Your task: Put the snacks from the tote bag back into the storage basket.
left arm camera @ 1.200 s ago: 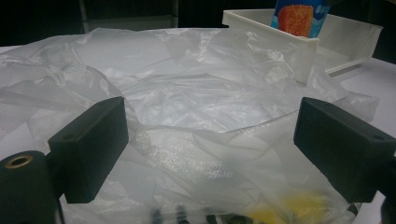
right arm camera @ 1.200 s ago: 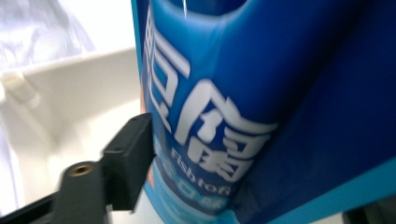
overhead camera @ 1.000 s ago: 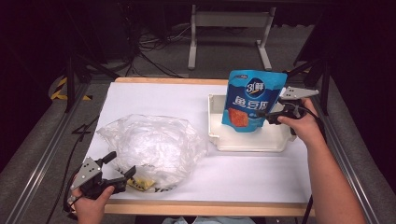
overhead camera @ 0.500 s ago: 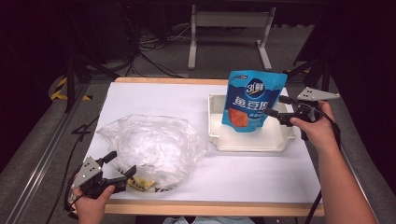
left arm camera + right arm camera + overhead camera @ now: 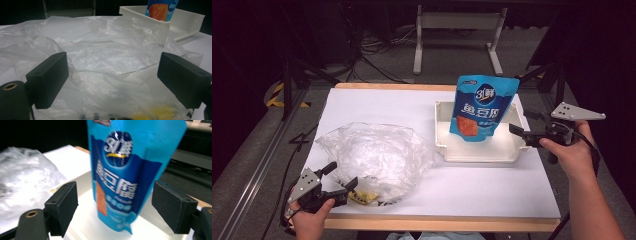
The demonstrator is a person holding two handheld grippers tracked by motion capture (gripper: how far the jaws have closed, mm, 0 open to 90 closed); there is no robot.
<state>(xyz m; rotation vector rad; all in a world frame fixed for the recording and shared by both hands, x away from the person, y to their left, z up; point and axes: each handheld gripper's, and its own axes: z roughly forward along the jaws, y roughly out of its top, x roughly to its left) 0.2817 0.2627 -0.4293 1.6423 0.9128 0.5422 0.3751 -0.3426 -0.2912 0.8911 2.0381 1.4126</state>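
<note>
White tabletop (image 5: 492,190): pouch (image 5: 479,107) upright in tray (image 5: 477,152); my right claw (image 5: 523,134), just opening, empty, should retreat gently beside tray.

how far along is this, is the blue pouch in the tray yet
Done: the blue snack pouch stands upright in the white tray. In hand: the right gripper is beside the tray, its jaws just opening and clear of the pouch. Left: the left gripper sits open at the clear plastic bag, where yellow items remain.
</note>
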